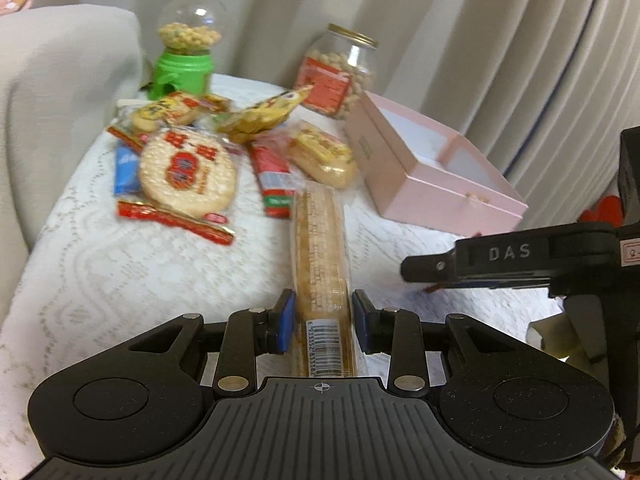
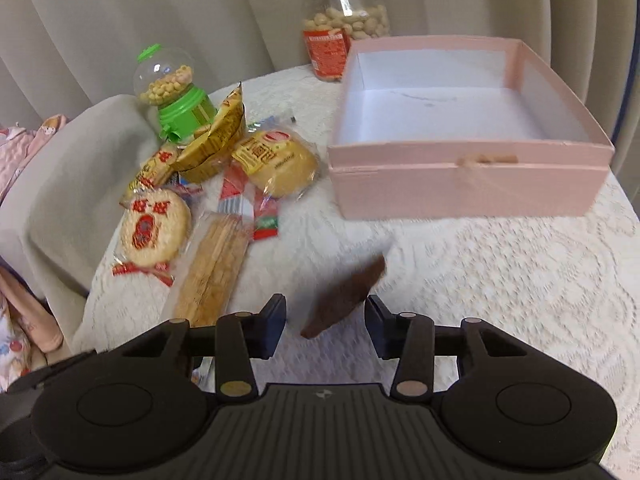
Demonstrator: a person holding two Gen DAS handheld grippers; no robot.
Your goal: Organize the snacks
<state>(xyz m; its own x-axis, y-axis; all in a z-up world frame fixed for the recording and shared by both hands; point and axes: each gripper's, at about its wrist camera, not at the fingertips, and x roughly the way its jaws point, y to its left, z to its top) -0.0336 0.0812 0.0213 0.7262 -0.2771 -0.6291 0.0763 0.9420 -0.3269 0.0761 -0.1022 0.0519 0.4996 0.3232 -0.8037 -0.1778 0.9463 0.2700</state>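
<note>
My left gripper (image 1: 322, 326) is shut on a long clear-wrapped cracker pack (image 1: 320, 248), which points away toward the snack pile; it also shows in the right wrist view (image 2: 214, 266). My right gripper (image 2: 326, 322) has a blurred brown wrapped snack (image 2: 346, 294) between its jaws; the pads stand apart from it. The pink box (image 2: 468, 184) is open and empty, just beyond the right gripper; it also shows in the left wrist view (image 1: 436, 184). The pile holds a round rice cracker (image 1: 186, 172), a yellow bun pack (image 2: 280, 162) and red packets (image 1: 274, 176).
A green candy dispenser (image 1: 186, 48) and a peanut jar (image 2: 344, 26) stand at the back by the curtain. A grey cushion (image 1: 60, 92) lies left of the lace-covered table (image 2: 500, 280). The right gripper's body (image 1: 520, 258) shows at the right of the left wrist view.
</note>
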